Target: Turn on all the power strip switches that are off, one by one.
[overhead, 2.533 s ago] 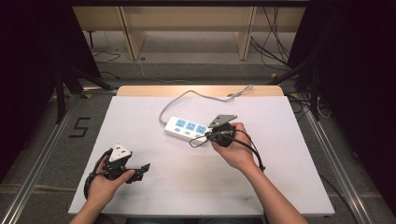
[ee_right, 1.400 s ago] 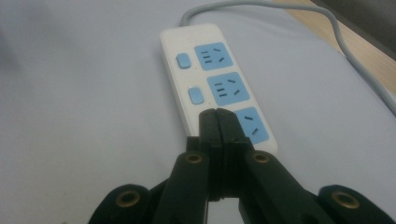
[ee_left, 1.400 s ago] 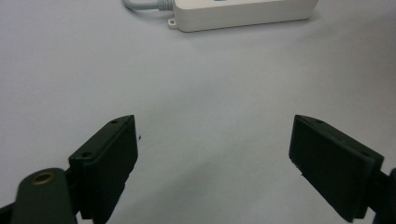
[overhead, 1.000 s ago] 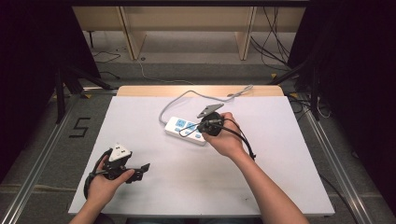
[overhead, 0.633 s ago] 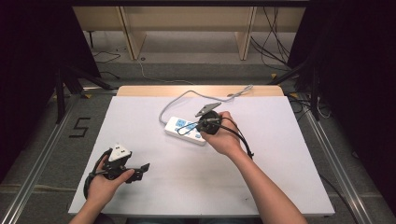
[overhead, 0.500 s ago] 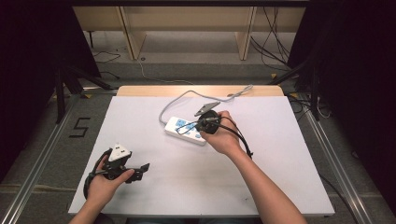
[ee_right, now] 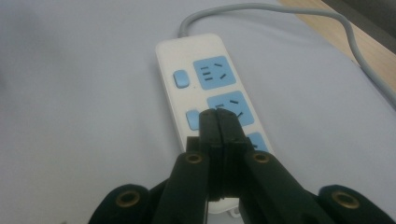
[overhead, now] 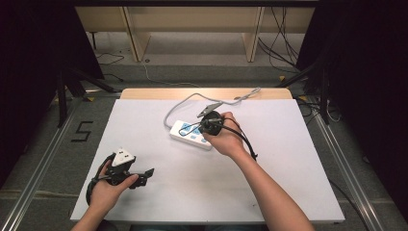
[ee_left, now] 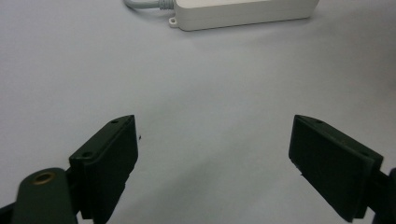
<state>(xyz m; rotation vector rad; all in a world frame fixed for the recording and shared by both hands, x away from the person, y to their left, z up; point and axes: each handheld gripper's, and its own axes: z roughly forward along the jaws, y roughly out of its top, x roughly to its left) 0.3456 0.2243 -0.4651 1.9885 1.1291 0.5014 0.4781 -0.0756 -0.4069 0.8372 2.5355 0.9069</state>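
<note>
Two grippers work over a white table [overhead: 288,183]. A white power strip [overhead: 191,135] with blue sockets lies a little toward twelve o'clock from the table's middle, and its grey cord [overhead: 180,103] loops off toward twelve o'clock and then runs to the far edge at about one o'clock. The right gripper [overhead: 210,123] hangs over the strip, held in the person's right hand [overhead: 226,139]. In the right gripper view its jaws are pressed together with nothing between them, the tips [ee_right: 219,122] over the middle blue socket [ee_right: 232,107], just beside a small blue switch [ee_right: 192,119]; whether they touch the strip I cannot tell. The left gripper [overhead: 127,168] rests at about eight o'clock on the table, well apart from the strip, in the left hand [overhead: 108,185]. Its jaws stand wide apart over bare table, and the strip's end [ee_left: 243,11] lies at twelve o'clock in the left gripper view.
</note>
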